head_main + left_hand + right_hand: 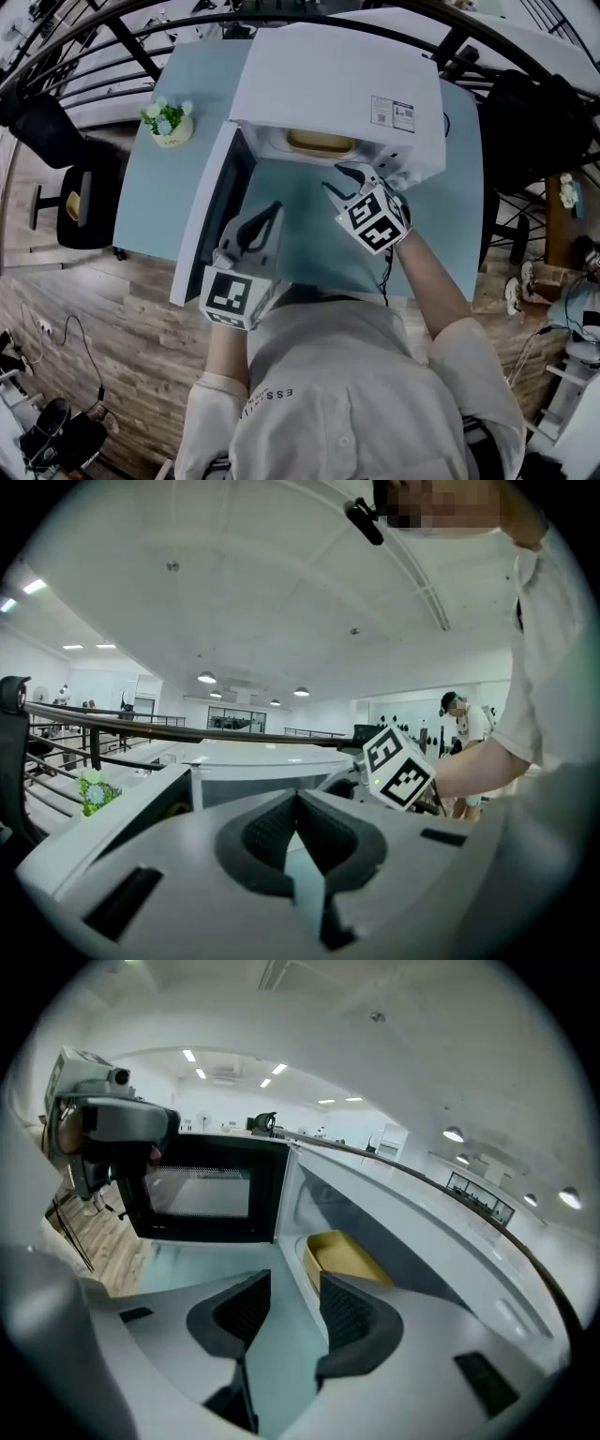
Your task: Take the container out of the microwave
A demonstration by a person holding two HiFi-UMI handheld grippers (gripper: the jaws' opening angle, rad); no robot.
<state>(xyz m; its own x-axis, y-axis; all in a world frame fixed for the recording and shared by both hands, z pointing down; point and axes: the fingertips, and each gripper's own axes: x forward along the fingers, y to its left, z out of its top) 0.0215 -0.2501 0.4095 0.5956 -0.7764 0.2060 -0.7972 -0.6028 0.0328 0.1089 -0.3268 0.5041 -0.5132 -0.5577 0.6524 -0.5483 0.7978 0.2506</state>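
Observation:
The white microwave (342, 89) stands on a light blue table (155, 202) with its door (211, 220) swung open to the left. A shallow yellow container (321, 142) lies inside on the cavity floor, and it also shows in the right gripper view, the container (342, 1255) lying just beyond the jaws. My right gripper (339, 178) is open and empty, a short way in front of the cavity mouth. My left gripper (272, 208) is shut on nothing and hangs over the table beside the open door, apart from it.
A small pot of flowers (169, 120) sits on the table's far left corner. A black chair (80, 202) stands on the wooden floor at the left, and another black chair (530, 122) at the right. The table's near edge runs just ahead of the person's body.

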